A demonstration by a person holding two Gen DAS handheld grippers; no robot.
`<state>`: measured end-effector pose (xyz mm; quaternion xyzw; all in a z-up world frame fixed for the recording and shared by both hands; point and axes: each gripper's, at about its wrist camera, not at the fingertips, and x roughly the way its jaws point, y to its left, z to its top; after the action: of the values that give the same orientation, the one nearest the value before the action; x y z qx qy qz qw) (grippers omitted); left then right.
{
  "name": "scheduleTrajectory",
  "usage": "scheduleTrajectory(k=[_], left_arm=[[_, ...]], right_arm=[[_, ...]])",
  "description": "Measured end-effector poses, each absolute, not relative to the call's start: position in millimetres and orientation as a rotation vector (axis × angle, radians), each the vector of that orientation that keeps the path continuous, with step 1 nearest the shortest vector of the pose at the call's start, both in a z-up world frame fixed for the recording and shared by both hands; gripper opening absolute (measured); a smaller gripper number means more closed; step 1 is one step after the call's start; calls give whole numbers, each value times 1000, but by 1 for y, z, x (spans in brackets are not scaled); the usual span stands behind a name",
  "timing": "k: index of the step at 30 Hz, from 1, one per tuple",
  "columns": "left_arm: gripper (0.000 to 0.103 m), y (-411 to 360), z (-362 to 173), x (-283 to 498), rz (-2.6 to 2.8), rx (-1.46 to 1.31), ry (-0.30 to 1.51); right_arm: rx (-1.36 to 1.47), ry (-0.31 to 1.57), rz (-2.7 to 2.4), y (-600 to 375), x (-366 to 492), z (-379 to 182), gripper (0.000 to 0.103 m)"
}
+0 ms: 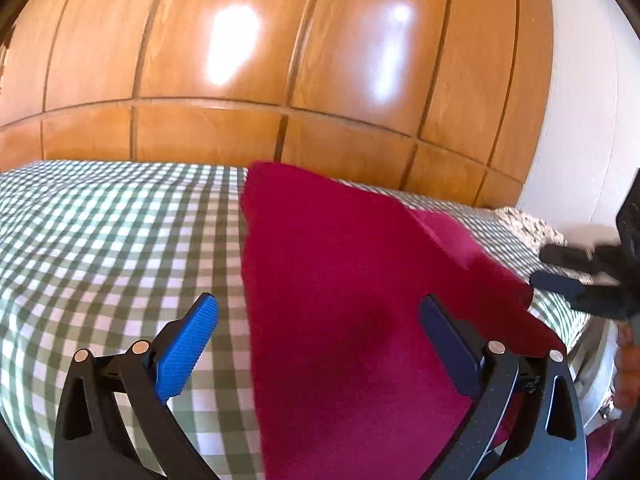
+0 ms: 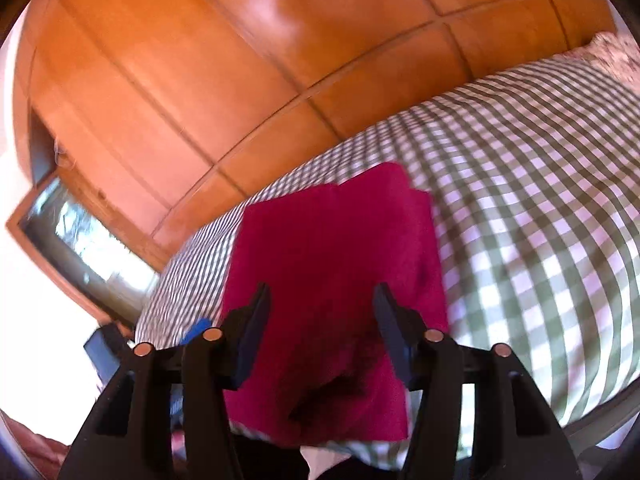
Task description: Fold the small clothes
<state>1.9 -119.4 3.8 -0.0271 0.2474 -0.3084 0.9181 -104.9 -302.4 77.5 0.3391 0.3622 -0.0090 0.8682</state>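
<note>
A folded magenta garment lies flat on the green-and-white checked bed cover. My left gripper hovers over its near left part, jaws wide apart, one blue pad over the checks and the other over the cloth, holding nothing. My right gripper shows at the garment's right corner. In the right wrist view the garment runs away from me on the cover. The right gripper stands open above its near end, with the pads clear of the cloth.
Glossy wooden wardrobe panels rise behind the bed. A white wall and a floral pillow are at the right. A wood-framed mirror hangs left of the bed. The bed's near edge drops off.
</note>
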Motion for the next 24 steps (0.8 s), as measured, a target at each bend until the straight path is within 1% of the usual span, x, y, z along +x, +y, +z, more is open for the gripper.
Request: scheduleTrajectory(k=[3,7,8,10,11,13,15,16,17,18,21,24], left_arm=[[99,-117,5,-3,-615,-46,486],[99,-121,4,-11,-635,9,470],[99,-127,3,-10,-634,34,477],[99,-142,-9,-7,-626,126,543],[99,-148,-17,-3,-626,164,584],[100,-158,-37,7,-671,171,696],[100,-150,-36,11,-684,103,708],[100,-148,-35,12,-687,98,711],[100,-147,-34,12,-688,97,710],[100,-144,-31,11,-685,93,702],[100,-131,-16,3,-674,82,624],[100,-121,4,-1,-645,74,535]], right_arm=[[599,834,4,-274,-100,75,43],[346,937,-72,-245,-91,61,22],[293,964,-111,-245,-90,55,19],[239,1014,-158,-251,-91,36,19],[234,1056,-170,-256,-92,20,20],[283,1056,-150,-266,-97,-4,20],[335,1034,-143,-270,-99,-6,21],[354,1033,-141,-273,-98,-5,27],[370,1033,-148,-276,-98,-3,38],[420,1029,-162,-282,-99,0,42],[604,939,-141,-301,-110,20,44],[583,822,-170,-310,-110,54,51]])
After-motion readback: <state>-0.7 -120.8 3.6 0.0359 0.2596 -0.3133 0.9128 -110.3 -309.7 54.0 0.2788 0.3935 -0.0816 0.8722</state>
